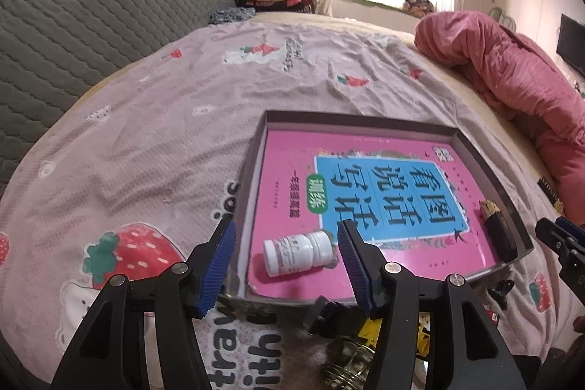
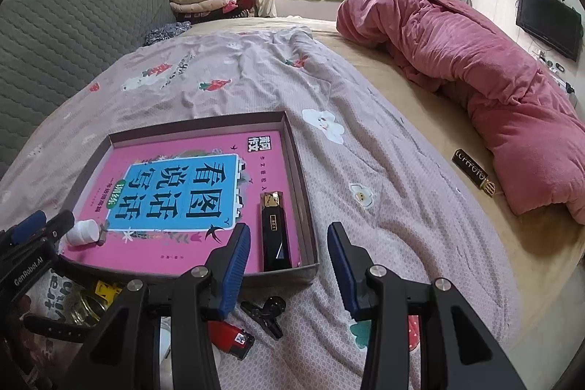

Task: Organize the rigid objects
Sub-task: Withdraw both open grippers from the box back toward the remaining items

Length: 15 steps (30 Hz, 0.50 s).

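The left gripper [image 1: 287, 265] hangs low over the near edge of a shallow grey tray [image 1: 360, 121] that sits on a pink strawberry-print bedsheet [image 1: 146, 119]. Its blue-padded fingers [image 1: 219, 265] are spread wide and grasp nothing. A white pill bottle [image 1: 298, 253] lies on its side between the fingertips, cap pointing to 9 o'clock, with a gap on either side; it rests on a pink book [image 1: 285, 156] that fills the tray floor. A black lighter box [image 1: 499, 231] lies along the tray's wall at 3 o'clock.

The right gripper [image 2: 289, 262] hovers at the tray's near corner, its fingers [image 2: 234, 265] likewise released and empty. From this view the tray [image 2: 305, 207] sits at 10 o'clock, the lighter box [image 2: 274, 233] just beside its wall, the bottle [image 2: 83, 232] at the opposite near corner of the book [image 2: 153, 254].

Outside the tray, on the sheet near 6 o'clock, lie a black clip [image 2: 267, 313], a red lighter [image 2: 234, 339], a glass jar [image 2: 86, 309] and a yellow item [image 2: 104, 289], partly hidden. A second dark box [image 2: 473, 172] lies well apart at 2 o'clock, beside a rolled pink quilt [image 2: 475, 61].
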Motion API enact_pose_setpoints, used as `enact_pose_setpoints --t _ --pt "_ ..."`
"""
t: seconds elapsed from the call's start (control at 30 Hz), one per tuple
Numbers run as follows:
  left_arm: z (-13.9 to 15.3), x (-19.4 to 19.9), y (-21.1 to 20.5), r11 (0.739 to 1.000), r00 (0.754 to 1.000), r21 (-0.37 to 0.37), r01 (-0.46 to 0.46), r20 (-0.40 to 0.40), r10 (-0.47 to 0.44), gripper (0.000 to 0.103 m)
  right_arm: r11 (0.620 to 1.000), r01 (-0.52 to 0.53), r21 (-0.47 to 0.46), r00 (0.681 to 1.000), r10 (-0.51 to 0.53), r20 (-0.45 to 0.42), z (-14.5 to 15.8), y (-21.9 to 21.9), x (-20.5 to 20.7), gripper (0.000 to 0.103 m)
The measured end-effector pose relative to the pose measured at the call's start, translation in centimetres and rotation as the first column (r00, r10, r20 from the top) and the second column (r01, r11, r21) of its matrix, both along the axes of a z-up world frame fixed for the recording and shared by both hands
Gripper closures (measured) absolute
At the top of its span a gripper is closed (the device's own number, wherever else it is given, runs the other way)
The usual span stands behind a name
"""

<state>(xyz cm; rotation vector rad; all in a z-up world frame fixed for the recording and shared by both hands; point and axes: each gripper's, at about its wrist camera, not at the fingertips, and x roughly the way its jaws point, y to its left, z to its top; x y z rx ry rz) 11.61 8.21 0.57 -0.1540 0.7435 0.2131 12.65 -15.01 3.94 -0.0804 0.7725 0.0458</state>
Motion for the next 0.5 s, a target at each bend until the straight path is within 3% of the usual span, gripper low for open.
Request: enact_pose_setpoints --t 0.07,0.3,0.5 --pt "0.3 -0.2 0.5 1.000 1.000 -0.012 -0.007 0.017 0.008 0.037 1.000 -0.001 0.002 1.000 0.001 0.002 0.0 -0.2 -0.2 0.059" --pt "1.4 -1.0 2.6 0.998 0.996 -0.043 -0.035 0.077 0.039 0.035 1.000 -0.002 0.013 1.000 0.002 -0.002 0.2 -0.4 -0.5 0.059" --pt "1.2 -2.2 3.1 0.997 0.997 -0.067 -0.035 0.068 0.040 0.033 1.000 -0.010 0.018 1.000 0.010 0.007 0.9 -0.4 -1.1 0.059"
